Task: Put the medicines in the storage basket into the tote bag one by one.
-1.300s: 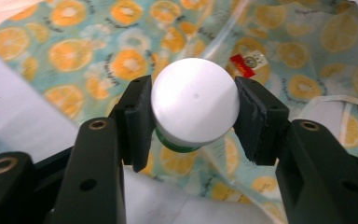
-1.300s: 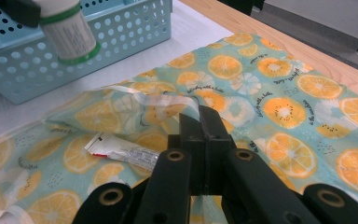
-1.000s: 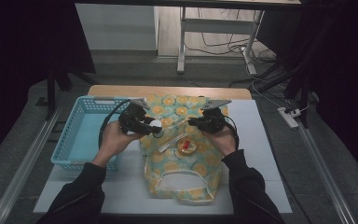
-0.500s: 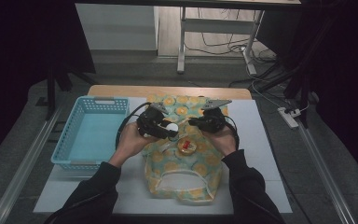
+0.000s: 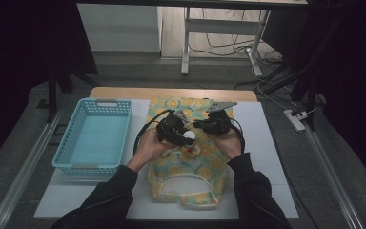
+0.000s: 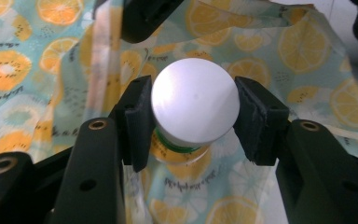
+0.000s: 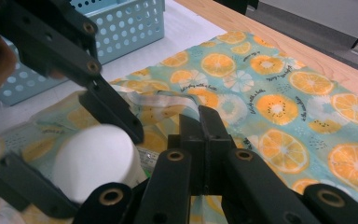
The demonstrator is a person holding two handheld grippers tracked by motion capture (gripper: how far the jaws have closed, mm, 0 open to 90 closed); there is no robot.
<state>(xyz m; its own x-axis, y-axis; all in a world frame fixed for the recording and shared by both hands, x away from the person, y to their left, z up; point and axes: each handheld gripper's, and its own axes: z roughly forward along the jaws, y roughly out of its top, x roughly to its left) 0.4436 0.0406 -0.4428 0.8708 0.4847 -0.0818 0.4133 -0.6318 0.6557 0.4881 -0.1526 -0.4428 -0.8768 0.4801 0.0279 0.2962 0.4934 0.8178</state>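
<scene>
White-capped bottle [image 6: 195,106] sits between the pads of the left gripper [image 6: 193,116], pinched at the cap, held just above the citrus-print fabric bag [image 5: 190,157] near its middle. Right gripper [image 7: 204,135] is pressed together on the bag's cloth edge beside the bottle, w/ a strip of hem in its closed jaws, likely lifting the mouth open. Risks, as I judge: grip is on a smooth round cap only, so the bottle could twist or slip out if tilted; the cloth pinch is thin, so the edge may slide free & the opening collapse before the bottle goes in; the two grippers are v. close, nearly touching, so a bump could knock the bottle. Around: light-blue perforated basket [image 5: 96,133] left of the bag, apart from it; white mat [image 5: 267,143] under both, on the wooden table [image 5: 124,93]. Left gripper's cable [image 5: 143,136] loops near the bag edge & could snag.
</scene>
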